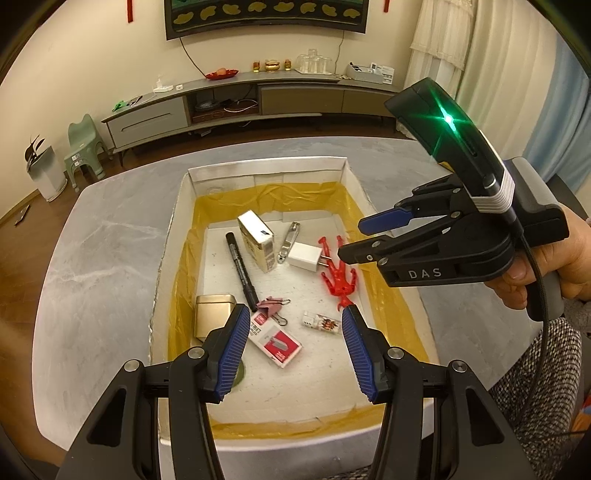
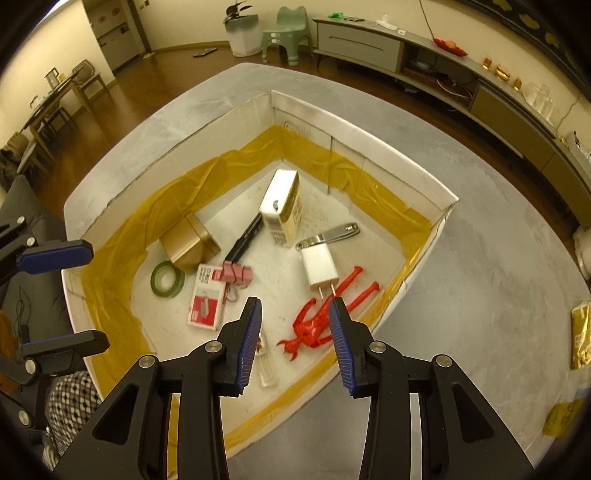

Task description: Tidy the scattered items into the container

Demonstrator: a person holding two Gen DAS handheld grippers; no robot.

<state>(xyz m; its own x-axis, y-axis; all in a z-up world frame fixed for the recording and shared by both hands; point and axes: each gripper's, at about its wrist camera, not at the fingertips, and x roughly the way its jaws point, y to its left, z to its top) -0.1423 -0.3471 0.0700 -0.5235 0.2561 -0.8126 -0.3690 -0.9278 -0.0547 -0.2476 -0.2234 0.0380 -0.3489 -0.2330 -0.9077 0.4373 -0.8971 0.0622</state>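
Both jaws empty; box [image 1: 266, 173] holds ten items.

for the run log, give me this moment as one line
left gripper: open, empty, over box | right gripper: open, empty | red figure, charger in box

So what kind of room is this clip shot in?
Most likely a home living room: a long low media cabinet along the wall, a wall-mounted screen above it, and a child's green stool on wood flooring.

red figure [image 1: 340, 275], white charger [image 1: 306, 256], gold tin [image 1: 214, 315], blk marker [image 1: 242, 269]
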